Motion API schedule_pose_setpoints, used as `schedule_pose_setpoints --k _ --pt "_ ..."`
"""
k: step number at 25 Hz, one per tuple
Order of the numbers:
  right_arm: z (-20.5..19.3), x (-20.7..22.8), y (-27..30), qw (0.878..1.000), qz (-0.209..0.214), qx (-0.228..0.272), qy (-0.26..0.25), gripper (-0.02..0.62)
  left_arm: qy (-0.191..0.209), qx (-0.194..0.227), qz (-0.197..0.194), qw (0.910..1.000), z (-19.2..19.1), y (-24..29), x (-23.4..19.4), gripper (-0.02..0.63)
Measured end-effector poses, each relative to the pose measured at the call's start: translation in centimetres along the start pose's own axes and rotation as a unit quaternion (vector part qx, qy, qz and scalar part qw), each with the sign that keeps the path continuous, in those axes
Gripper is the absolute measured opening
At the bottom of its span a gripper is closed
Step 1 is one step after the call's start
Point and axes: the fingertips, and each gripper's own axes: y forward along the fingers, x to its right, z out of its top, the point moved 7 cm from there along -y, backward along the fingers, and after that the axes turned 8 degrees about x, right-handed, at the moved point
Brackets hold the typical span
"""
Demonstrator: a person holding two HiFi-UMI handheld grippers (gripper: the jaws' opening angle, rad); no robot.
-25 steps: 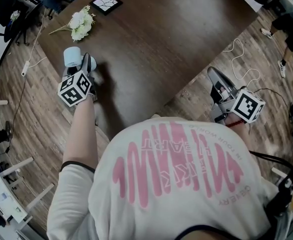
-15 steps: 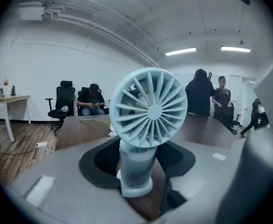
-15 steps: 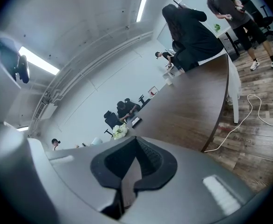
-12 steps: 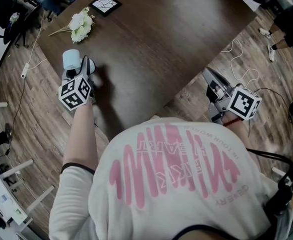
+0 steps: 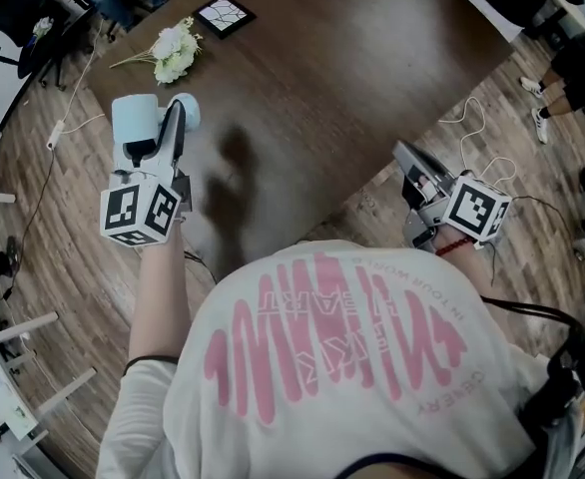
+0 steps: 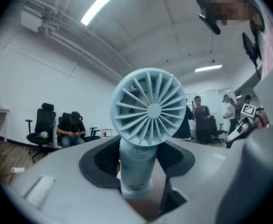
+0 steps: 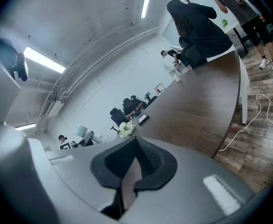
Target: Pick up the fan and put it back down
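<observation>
A pale blue hand-held fan (image 5: 135,121) hangs above the left part of the dark wooden table (image 5: 322,88), its shadow below it on the top. My left gripper (image 5: 159,136) is shut on the fan's handle. In the left gripper view the fan (image 6: 148,110) stands upright between the black pads (image 6: 101,160), its round grille facing the camera. My right gripper (image 5: 406,160) hovers off the table's right edge over the floor, shut and holding nothing. In the right gripper view its pads (image 7: 148,160) meet at the tips.
White flowers (image 5: 176,53) and a small dark picture frame (image 5: 224,12) lie at the table's far left. A white cable (image 5: 472,108) loops on the wooden floor at the right. Office chairs and several people are around the room.
My left gripper has risen with the fan, lifting it off the table and toward the camera. The right gripper has stayed about where it was.
</observation>
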Motion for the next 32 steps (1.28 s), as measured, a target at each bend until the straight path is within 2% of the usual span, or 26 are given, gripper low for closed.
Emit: schedule_pose_setpoints --k 3,6,10,14,21,32 --pt "-0.4 -0.5 0.3 1.0 0.01 -0.009 -0.002 0.006 -0.009 0.026 -0.029 0.9992 3.3 -0.5 2.2 0.241" --pt "-0.8 -1.2 0.4 1.0 0.017 -0.02 -0.006 0.006 -0.018 0.032 -0.049 0.9982 6.0 -1.2 4.0 0.241" --pt "-1.1 -1.6 0.4 0.999 0.024 -0.025 -0.009 0.006 -0.028 0.061 -0.066 0.9956 8.1 -2.4 5.5 0.241" --pt "-1.5 -1.5 -0.2 0.999 0.026 -0.023 -0.001 0.006 -0.021 0.058 -0.065 0.996 8.4 -3.3 6.1 0.241" --pt "-1.8 -1.4 -1.1 1.0 0.025 -0.014 0.013 0.006 -0.064 0.072 -0.075 0.9925 9.3 -5.5 6.4 0.242" --pt "-1.8 -1.2 -0.8 1.0 0.029 -0.006 -0.004 0.006 -0.063 0.065 -0.062 0.994 9.8 -7.2 6.1 0.242"
